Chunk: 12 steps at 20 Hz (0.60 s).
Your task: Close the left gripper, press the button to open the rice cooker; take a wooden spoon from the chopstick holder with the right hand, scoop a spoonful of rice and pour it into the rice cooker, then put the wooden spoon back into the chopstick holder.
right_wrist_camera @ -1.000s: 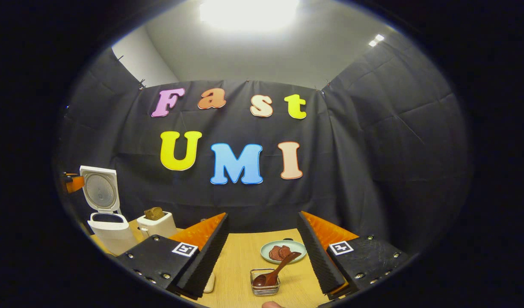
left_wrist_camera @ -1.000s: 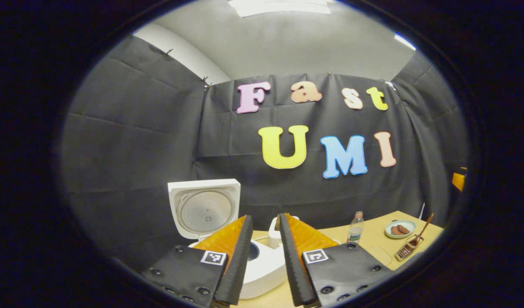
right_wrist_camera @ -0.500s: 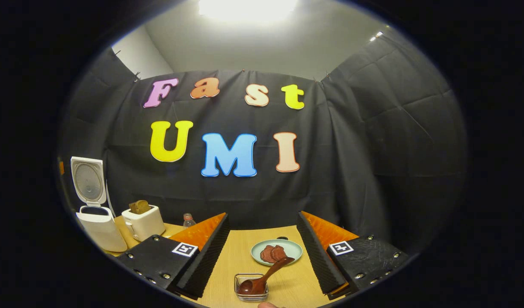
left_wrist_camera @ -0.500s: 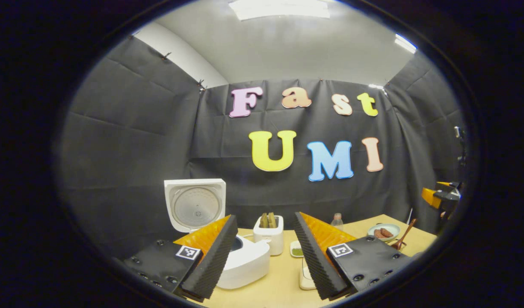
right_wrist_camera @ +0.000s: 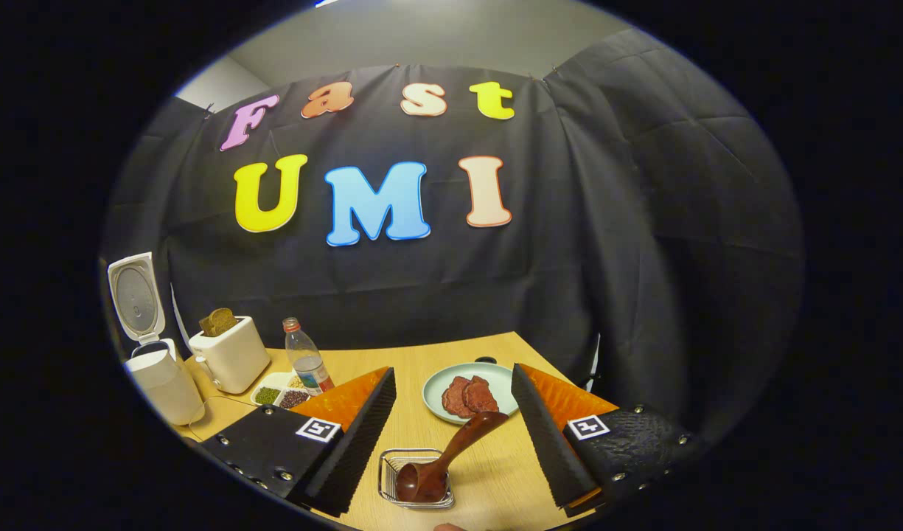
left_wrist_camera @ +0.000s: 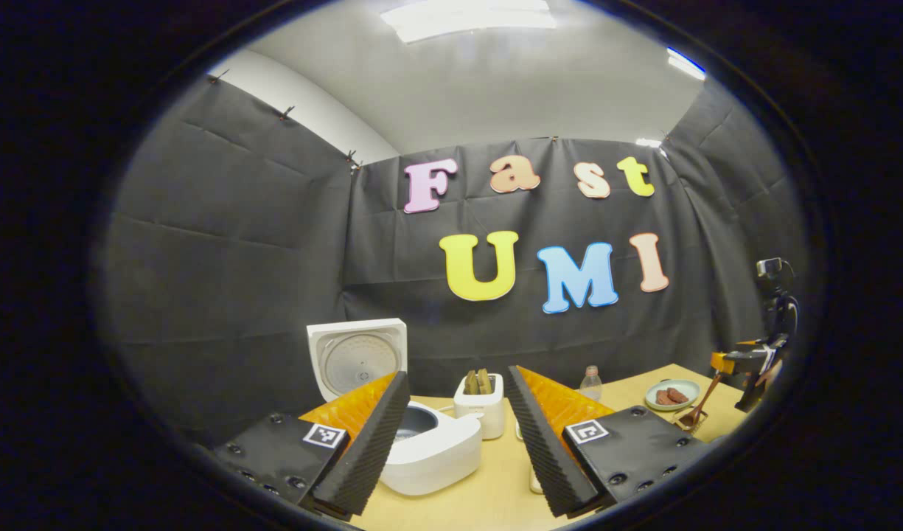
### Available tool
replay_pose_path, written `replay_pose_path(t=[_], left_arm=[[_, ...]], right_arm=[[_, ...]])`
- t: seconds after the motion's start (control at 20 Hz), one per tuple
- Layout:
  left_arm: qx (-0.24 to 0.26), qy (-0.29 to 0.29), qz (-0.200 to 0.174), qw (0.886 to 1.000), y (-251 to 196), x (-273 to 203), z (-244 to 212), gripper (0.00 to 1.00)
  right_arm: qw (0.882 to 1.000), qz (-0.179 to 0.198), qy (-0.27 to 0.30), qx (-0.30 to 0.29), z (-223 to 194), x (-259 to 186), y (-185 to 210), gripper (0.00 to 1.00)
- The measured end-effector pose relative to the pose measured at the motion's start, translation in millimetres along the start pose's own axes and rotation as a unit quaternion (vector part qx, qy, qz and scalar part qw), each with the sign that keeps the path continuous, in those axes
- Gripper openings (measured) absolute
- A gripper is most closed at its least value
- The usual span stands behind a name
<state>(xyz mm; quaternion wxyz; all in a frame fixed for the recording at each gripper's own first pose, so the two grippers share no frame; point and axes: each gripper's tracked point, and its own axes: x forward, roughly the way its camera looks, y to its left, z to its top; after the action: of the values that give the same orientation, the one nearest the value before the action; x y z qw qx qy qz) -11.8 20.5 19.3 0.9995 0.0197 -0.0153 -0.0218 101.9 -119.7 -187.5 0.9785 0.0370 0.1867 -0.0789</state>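
The spoon (right_wrist_camera: pixel 451 453) sits low in the centre of the right gripper view, bowl down in the wire holder (right_wrist_camera: pixel 416 479), its handle slanting up and to the right toward the plate (right_wrist_camera: pixel 436 383). It looks like dark, glossy, lacquered wood: stiff, light, probably a little slick. The best hold is likely on the upper handle, clear of the mesh, where the shaft is narrow and rounded; a grip too near the tip could let it swing. The holder is thin chrome wire and looks light, so it may lift or slide along with the spoon.

The right gripper (right_wrist_camera: pixel 451 435) has its jaws spread wide, the handle between them but touching neither ribbed black pad. The left gripper (left_wrist_camera: pixel 455 435) also has its jaws spread, holding nothing.

The cooker (left_wrist_camera: pixel 436 450) is smooth white plastic, lower centre-left of the left gripper view, its lid (left_wrist_camera: pixel 357 358) standing open with a ribbed metal inner face. At lower left of the right gripper view, a divided tray (right_wrist_camera: pixel 278 394) holds grains, beside a clear bottle (right_wrist_camera: pixel 307 365) and a white toaster (right_wrist_camera: pixel 230 354). The table (right_wrist_camera: pixel 495 479) is pale wood.
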Motion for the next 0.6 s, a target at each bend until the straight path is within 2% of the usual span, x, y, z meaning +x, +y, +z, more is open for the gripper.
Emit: replay_pose_path(t=[0.05, 0.2, 0.25, 0.3, 0.35, 0.5, 0.55, 0.6], left_arm=[[0.004, 0.001, 0.003, 1.0, 1, -2, 0, 0.93], [0.006, 0.001, 0.011, 1.0, 0, -7, 5, 0.89], [0.006, 0.003, 0.013, 1.0, 0, -9, 4, 0.93], [0.006, 0.003, 0.016, 1.0, 1, -11, 5, 0.93], [0.006, 0.003, 0.02, 1.0, 1, -13, 5, 0.89], [0.007, 0.004, 0.03, 1.0, 1, -19, 7, 0.89], [0.008, 0.006, 0.032, 0.999, 0, -21, 5, 0.93], [0.009, 0.009, 0.036, 0.999, 0, -24, 5, 0.93]], right_arm=[[1.0, -0.004, 0.01, 0.004, -7, 3, -3, 0.96], [0.999, -0.007, 0.04, 0.018, -29, 12, -10, 0.96], [0.998, -0.005, 0.054, 0.027, -36, 16, -12, 0.96], [0.997, -0.001, 0.066, 0.039, -44, 18, -12, 0.96], [0.995, 0.003, 0.078, 0.053, -50, 20, -14, 0.97], [0.989, 0.022, 0.118, 0.088, -74, 26, -9, 0.98], [0.986, 0.033, 0.133, 0.099, -79, 27, -7, 0.95], [0.982, 0.04, 0.148, 0.107, -86, 29, -5, 0.86]])
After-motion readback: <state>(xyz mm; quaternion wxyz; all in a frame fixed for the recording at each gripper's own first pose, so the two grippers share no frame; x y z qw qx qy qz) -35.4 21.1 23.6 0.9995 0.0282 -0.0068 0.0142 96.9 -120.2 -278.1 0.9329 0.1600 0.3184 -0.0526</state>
